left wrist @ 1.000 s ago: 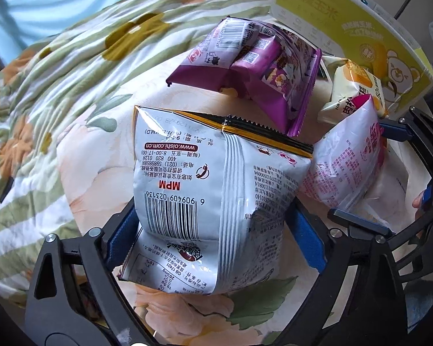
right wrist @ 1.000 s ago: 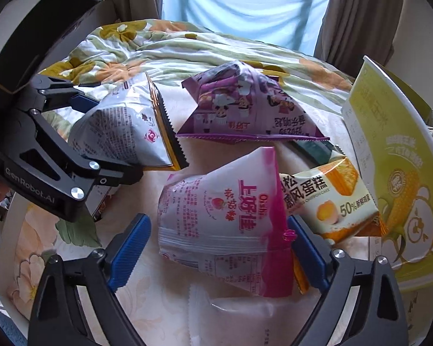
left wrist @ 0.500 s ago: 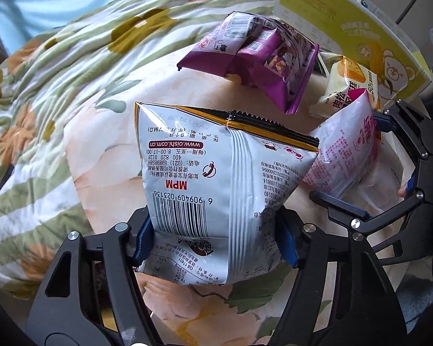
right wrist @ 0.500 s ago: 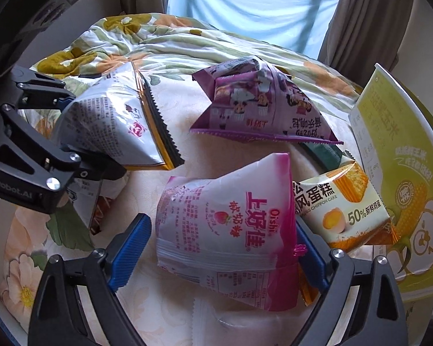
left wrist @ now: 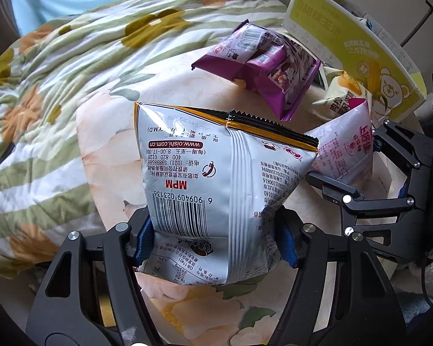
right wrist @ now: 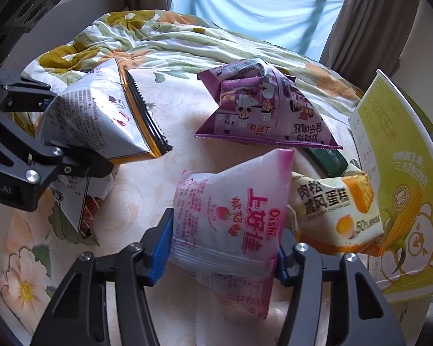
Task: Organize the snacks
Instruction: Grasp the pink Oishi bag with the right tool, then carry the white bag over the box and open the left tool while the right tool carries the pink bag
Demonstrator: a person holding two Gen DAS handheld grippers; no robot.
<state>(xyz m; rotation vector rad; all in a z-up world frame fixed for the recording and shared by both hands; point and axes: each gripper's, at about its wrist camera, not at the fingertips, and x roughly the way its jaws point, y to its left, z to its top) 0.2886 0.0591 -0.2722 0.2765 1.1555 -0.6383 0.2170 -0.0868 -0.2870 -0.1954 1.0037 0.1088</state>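
Your left gripper (left wrist: 216, 239) has its blue pads pressed into both sides of the silver snack bag (left wrist: 222, 184) — about half closed, bag pinched low near its bottom edge, top seal standing up and away from you. In the right wrist view that same bag hangs tilted in the left tool, its serrated edge clear of the floral tablecloth (right wrist: 173, 178).

Your right gripper (right wrist: 222, 248) is closing on the pink strawberry bag (right wrist: 231, 219); the bag sits between the jaws, the blue pad on the left touching its side, the far pad mostly hidden behind the bag's edge. The bag's lower end seems to rest on the cloth.

Outward from there: the chiffon cake pack (right wrist: 337, 213) lies touching the pink bag's right side, the purple bag (right wrist: 262, 109) sits beyond it, and the yellow-green corn box (right wrist: 404, 190) stands at the right edge.

Step looks like double pick-up — one bag secured, second being gripped. Next you'd need a firm squeeze on the pink bag, then lift straight up so it doesn't drag the cake pack. The box looks like the likely drop point, but I can't tell for sure.
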